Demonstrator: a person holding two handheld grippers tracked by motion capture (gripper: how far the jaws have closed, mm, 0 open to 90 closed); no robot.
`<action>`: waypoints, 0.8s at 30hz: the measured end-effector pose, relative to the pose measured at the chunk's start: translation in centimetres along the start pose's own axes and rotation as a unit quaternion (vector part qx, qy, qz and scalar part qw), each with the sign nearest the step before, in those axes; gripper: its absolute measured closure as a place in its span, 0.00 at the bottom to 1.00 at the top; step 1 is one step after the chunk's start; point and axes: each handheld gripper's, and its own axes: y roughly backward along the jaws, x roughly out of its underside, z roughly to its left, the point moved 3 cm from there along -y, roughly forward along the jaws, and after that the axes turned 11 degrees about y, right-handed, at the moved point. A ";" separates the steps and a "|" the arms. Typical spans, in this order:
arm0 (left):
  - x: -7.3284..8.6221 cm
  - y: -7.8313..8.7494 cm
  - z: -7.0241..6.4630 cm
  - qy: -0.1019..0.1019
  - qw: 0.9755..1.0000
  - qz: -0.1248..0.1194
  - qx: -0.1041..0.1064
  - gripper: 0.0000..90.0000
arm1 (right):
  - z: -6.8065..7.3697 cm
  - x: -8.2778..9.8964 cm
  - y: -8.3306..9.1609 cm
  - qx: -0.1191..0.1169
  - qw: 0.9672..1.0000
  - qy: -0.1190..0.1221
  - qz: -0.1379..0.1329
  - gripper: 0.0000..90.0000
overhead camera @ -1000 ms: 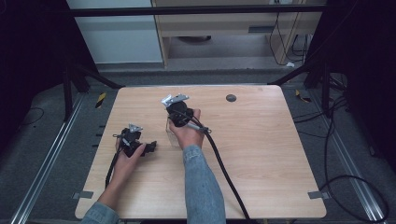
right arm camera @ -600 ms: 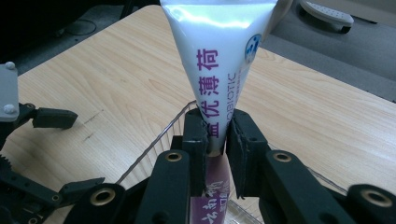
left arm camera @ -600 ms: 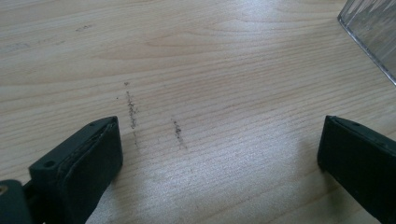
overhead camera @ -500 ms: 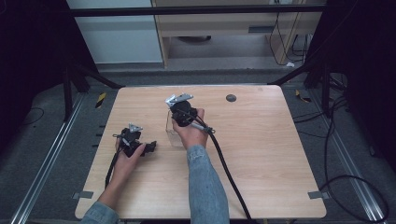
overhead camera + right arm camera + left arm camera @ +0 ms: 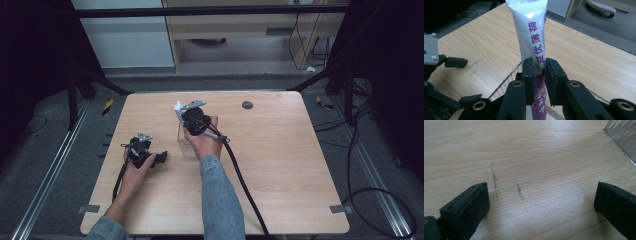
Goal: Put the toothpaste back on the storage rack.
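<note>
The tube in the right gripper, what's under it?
Below the tube, clamped in the right gripper, sits a clear container on the table. The jaws hide the tube's lower end and the container's inside.

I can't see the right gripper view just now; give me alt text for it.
The right tool is shut on a white-and-purple tube with printed characters, holding it upright above a clear container on the wooden table. The left tool, open, sits at the left edge.
</note>
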 end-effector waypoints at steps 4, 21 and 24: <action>0.0 0.0 0.0 0.000 1.000 0.000 0.000 0.00 | 0.0 0.0 0.1 -0.002 1.000 0.005 0.000 0.86; -0.1 -0.1 0.0 0.005 1.000 -0.001 -0.003 0.00 | -0.4 -0.1 2.3 -0.005 1.000 0.011 0.002 0.79; -0.1 -0.1 0.0 0.003 1.000 0.000 -0.003 0.00 | -0.8 -0.1 2.7 -0.008 1.000 -0.003 0.002 0.67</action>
